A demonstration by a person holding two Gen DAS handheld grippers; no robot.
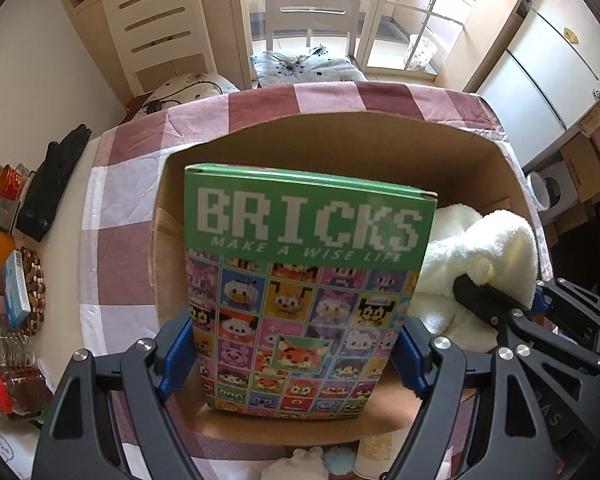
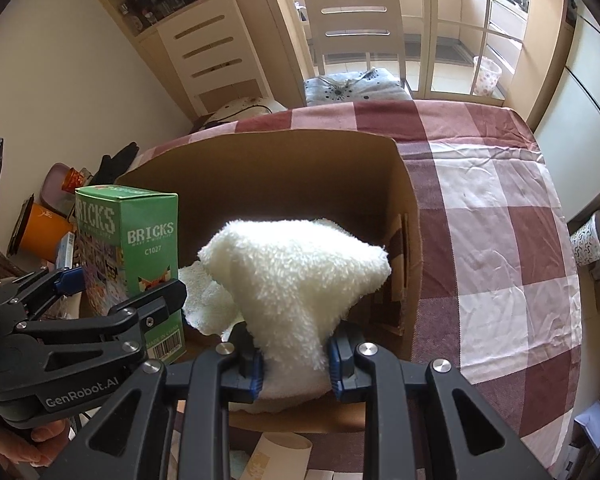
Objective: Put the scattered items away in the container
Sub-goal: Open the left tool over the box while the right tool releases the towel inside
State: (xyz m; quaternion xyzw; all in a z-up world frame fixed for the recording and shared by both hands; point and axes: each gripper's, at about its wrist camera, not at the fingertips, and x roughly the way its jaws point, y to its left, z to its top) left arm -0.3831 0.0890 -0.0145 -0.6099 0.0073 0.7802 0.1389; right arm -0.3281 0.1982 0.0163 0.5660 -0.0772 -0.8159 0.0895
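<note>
Left gripper [image 1: 296, 356] holds the green bricks box [image 1: 306, 288] by both sides, standing up over the cardboard box [image 1: 380, 136], ready to go in, with the white towel [image 1: 496, 252] at 3 o'clock.

Right gripper [image 2: 294, 364] is pinched tight on that towel, hanging inside the cardboard box on the worktop [image 2: 496, 240], with the bricks box at 9 o'clock.

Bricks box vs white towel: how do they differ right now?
The bricks box is rigid, green and printed; the white towel is soft, fluffy and plain. The box stands upright with flat sides; the towel hangs bunched and crumpled. The left gripper holds the box across its wide face, jaws far apart; the right gripper pinches the towel nearly shut. Both are held over the cardboard box.
</note>
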